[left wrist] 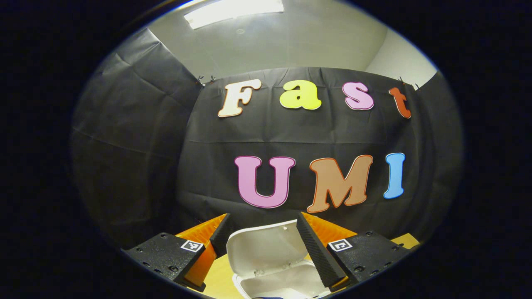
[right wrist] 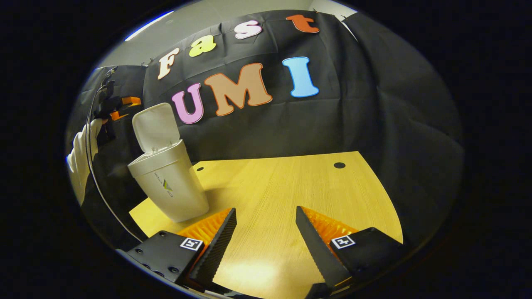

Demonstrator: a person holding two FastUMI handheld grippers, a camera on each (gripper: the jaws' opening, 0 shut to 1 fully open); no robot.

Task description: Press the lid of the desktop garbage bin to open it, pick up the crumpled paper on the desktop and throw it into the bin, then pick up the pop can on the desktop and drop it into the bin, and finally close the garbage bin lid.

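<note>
We see a white desktop bin (right wrist: 168, 182) standing near the left edge of the wooden tabletop (right wrist: 291, 195), its lid (right wrist: 156, 126) tipped up and open. A small logo marks its front; we cannot read it. Our left gripper (left wrist: 266, 249) hangs over the open lid, jaws spread. Our right gripper (right wrist: 266, 245) hovers above bare tabletop, jaws spread, holding nothing.

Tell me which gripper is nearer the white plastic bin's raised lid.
Left. The left gripper hovers just above the white plastic bin, framing its raised lid. The right gripper sits apart over the wooden tabletop.
</note>
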